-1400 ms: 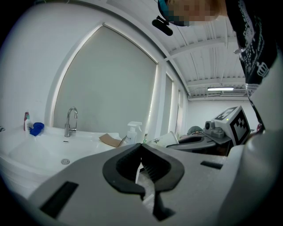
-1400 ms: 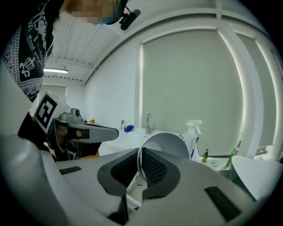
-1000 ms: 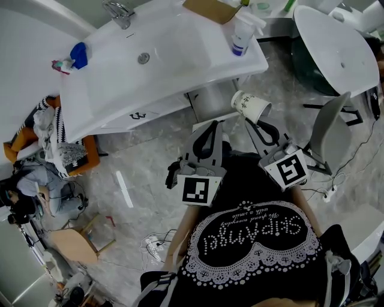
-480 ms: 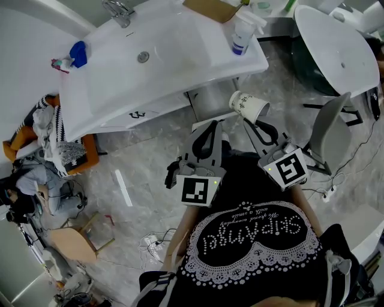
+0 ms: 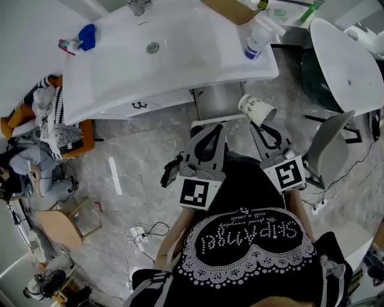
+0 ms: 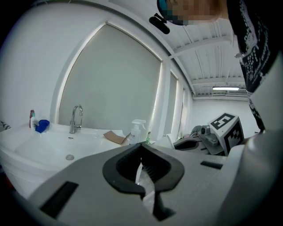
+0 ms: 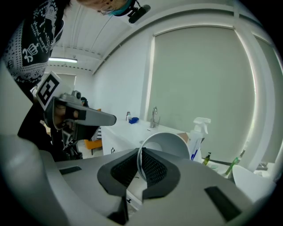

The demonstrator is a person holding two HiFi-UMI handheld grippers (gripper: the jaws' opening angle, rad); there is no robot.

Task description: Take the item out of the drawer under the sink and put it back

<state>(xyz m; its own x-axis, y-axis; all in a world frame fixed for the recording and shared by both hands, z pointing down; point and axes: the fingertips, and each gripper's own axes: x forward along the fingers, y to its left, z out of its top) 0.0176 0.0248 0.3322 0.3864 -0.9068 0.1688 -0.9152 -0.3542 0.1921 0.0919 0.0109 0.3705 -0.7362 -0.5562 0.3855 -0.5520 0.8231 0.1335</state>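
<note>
A white paper cup (image 5: 257,110) with dark print hangs tilted in front of the sink cabinet, and my right gripper (image 5: 259,124) is shut on its rim. In the right gripper view the cup (image 7: 166,145) has its wall pinched between the dark pads, its mouth facing the camera. My left gripper (image 5: 211,127) is level beside it, shut with nothing between its pads (image 6: 152,165). Under the white sink (image 5: 180,54), the drawer front (image 5: 139,107) with a small dark handle looks closed.
A spray bottle (image 5: 257,41), a cardboard piece (image 5: 231,9), a faucet (image 5: 138,6) and a blue item (image 5: 87,36) stand on the sink top. A grey chair (image 5: 330,144) and a round white table (image 5: 345,60) are at right. An orange seat with clothes (image 5: 66,141) is left.
The head view has shifted a little, so the sink sits higher in the frame. My right gripper has rolled slightly with the cup. The left gripper has stayed put.
</note>
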